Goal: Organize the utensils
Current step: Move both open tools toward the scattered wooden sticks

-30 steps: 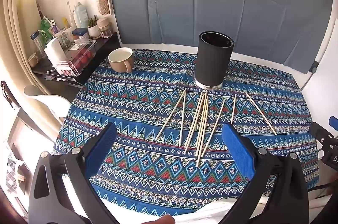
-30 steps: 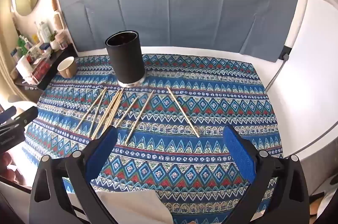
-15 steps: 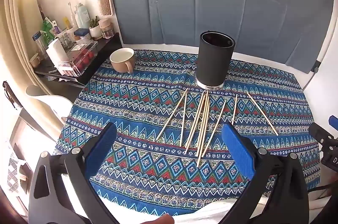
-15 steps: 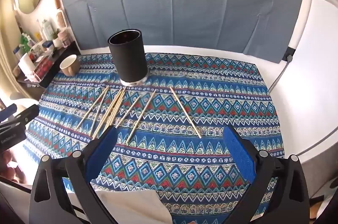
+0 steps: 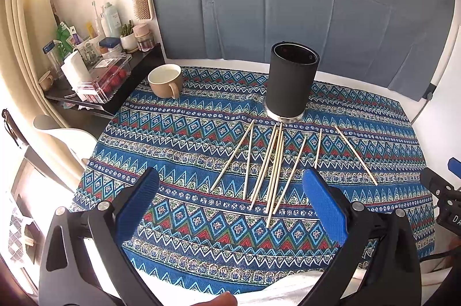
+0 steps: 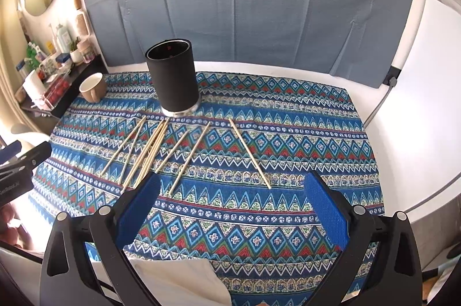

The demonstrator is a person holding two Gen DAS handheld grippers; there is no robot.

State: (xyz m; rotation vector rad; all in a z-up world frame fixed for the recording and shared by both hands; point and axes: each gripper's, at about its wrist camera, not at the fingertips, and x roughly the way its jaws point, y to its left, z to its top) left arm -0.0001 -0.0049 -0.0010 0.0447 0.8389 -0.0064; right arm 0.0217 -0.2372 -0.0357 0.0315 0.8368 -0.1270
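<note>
The black cylindrical holder (image 6: 174, 79) stands upright on the patterned blue cloth (image 6: 288, 115), its mouth open. Just in front of its base, wooden chopsticks (image 6: 149, 150) lie flat and fan out toward the camera; 1 chopstick (image 6: 250, 153) lies apart, to the right of the holder's base. A tan mug (image 6: 93, 87) sits left of the holder, near the cloth's edge. The right gripper (image 6: 232, 202) hovers in front of the holder, nearer than the chopsticks, its blue pads (image 6: 327, 212) spread wide with nothing between them. Part of the left gripper (image 6: 20, 164) shows far left of the holder.
</note>
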